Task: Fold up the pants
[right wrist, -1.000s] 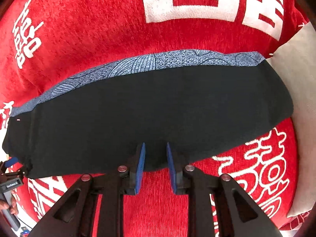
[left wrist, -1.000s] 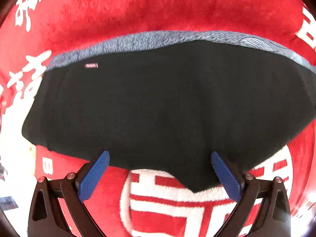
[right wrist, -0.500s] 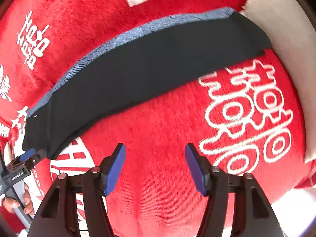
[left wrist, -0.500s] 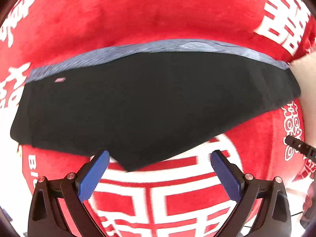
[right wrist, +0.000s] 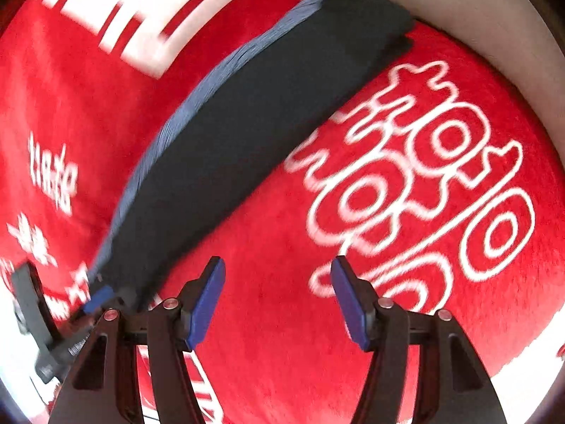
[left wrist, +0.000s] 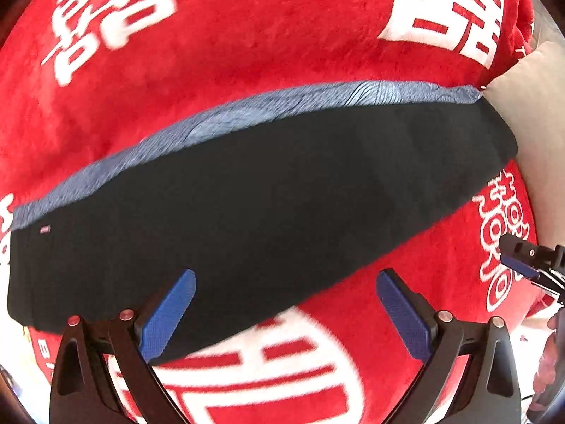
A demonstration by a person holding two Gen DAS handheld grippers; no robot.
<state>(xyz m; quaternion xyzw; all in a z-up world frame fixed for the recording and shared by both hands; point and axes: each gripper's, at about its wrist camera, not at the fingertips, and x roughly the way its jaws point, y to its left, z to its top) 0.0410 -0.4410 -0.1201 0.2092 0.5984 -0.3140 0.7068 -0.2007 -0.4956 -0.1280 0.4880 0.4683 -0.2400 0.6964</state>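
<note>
1. On my left wrist camera, the left gripper [left wrist: 284,312] has its jaws spread wide and holds nothing; its left blue pad [left wrist: 166,318] hangs over the near edge of the pants [left wrist: 265,205], its right pad over bare blanket.
2. The pants lie flat as a long black band on the red blanket [left wrist: 247,35], running from low on the left up to the right. A grey-blue patterned strip [left wrist: 282,106] shows along their far edge, and a small pale tag [left wrist: 45,229] sits near the left end.
3. The right end of the pants reaches a beige cushion [left wrist: 536,106] at the blanket's edge.
4. Far right in that view I can see the tip of the right gripper [left wrist: 522,258] above the blanket, clear of the pants.
5. On my right wrist camera, the left gripper [right wrist: 95,298] shows blurred at the lower left, by the near end of the pants [right wrist: 265,123].
6. The right gripper [right wrist: 279,300] has its jaws apart and empty, over red blanket [right wrist: 282,371] with white lettering [right wrist: 423,183], beside the pants and not touching them.
</note>
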